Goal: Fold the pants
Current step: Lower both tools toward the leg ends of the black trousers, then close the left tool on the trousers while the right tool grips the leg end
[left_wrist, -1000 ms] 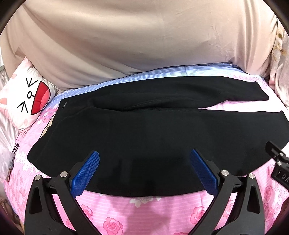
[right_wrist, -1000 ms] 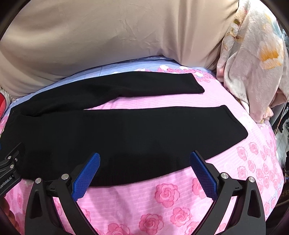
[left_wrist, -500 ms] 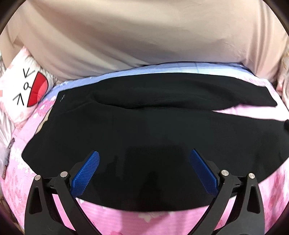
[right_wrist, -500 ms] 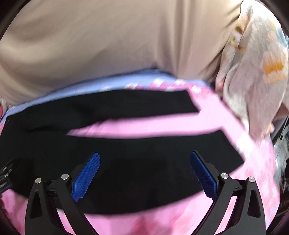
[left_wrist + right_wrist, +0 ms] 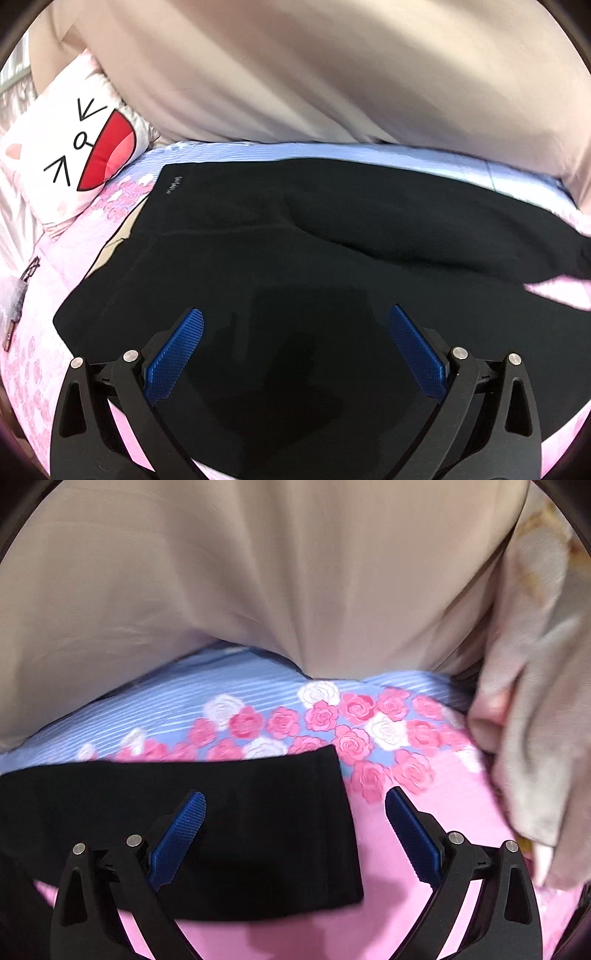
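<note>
Black pants (image 5: 295, 240) lie spread flat on a pink rose-print bed sheet (image 5: 29, 354), waistband at the left, legs running to the right. My left gripper (image 5: 295, 343) hovers open over the hip area, nothing between its blue pads. In the right wrist view the cuff end of the far pant leg (image 5: 258, 812) lies on the sheet (image 5: 424, 886). My right gripper (image 5: 295, 827) stands open above that cuff, its left finger over the black cloth and its right finger over bare pink sheet.
A large beige cushion (image 5: 332, 74) rises along the far side of the bed. A white cartoon-face pillow (image 5: 66, 155) sits at the far left. A pale floral blanket (image 5: 535, 720) is bunched at the right. A small packet (image 5: 11, 306) lies at the left edge.
Both grippers have moved forward over the pants. The left went from the near hem to the hip area. The right went from the near leg to the far leg's cuff. Both remain open.
</note>
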Motion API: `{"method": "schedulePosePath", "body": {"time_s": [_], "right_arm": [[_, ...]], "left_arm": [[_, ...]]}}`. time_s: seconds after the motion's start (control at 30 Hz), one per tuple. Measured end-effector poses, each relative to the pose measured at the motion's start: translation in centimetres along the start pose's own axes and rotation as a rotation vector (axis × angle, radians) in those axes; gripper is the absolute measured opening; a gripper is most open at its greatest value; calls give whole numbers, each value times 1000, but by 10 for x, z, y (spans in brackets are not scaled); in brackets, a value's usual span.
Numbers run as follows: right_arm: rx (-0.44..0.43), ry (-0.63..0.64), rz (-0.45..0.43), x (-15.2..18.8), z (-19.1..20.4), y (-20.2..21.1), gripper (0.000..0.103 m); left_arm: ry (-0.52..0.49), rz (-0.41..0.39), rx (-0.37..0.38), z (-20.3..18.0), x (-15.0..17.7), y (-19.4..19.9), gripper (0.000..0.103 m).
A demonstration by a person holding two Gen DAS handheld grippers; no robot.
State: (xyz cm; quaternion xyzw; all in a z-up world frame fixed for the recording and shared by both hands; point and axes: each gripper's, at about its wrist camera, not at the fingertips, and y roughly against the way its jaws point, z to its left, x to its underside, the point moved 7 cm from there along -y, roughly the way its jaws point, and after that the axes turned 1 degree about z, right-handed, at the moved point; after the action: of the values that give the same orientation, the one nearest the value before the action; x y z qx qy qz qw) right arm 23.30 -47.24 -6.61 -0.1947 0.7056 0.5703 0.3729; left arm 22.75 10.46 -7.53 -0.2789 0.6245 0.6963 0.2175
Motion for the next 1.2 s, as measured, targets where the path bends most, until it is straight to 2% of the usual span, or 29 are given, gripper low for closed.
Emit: {"method": "schedulePosePath", "body": {"time_s": [0.1, 0.2, 0.3, 0.37, 0.43, 0.5, 0.53, 0.6, 0.63, 0.67, 0.7, 0.73, 0.77, 0.9, 1.07, 1.2], "right_arm": [[-13, -3, 40, -3, 0, -26, 96], [-22, 5, 69, -1, 2, -42, 96], [-31, 4, 78, -1, 2, -51, 96], [-49, -11, 75, -3, 2, -51, 97], [-58, -15, 80, -6, 0, -55, 97], [-56, -3, 78, -7, 1, -55, 87], [-57, 0, 74, -9, 2, -56, 84], [-71, -7, 70, -10, 4, -55, 67], [-79, -18, 77, -13, 5, -57, 64], [-80, -27, 79, -15, 4, -58, 51], [-88, -33, 84, -17, 4, -59, 32], [-124, -43, 90, -17, 7, -58, 21], [-155, -51, 96, -18, 9, -54, 14], [-149, -9, 41, -26, 25, -33, 13], [-216, -9, -86, -41, 26, 33, 12], [-251, 45, -175, -30, 28, 92, 12]], "left_arm": [[41, -6, -11, 38, -29, -12, 98], [67, -39, -102, 97, -77, -35, 98], [70, -33, -135, 135, -119, -68, 98], [83, -4, -158, 160, -143, -100, 98], [124, 60, -139, 182, -160, -138, 98], [182, 118, -103, 196, -168, -170, 98], [193, 132, -110, 198, -168, -178, 98], [190, 155, -107, 197, -168, -193, 98], [177, 176, -95, 194, -167, -202, 96], [166, 197, -74, 190, -165, -209, 75], [154, 226, -51, 186, -162, -215, 41], [153, 247, -57, 186, -159, -216, 28], [161, 242, -51, 185, -158, -214, 21], [186, 130, 14, 189, -165, -171, 20], [180, -15, 139, 196, -167, -67, 19], [146, -86, 214, 203, -137, 18, 20]]}}
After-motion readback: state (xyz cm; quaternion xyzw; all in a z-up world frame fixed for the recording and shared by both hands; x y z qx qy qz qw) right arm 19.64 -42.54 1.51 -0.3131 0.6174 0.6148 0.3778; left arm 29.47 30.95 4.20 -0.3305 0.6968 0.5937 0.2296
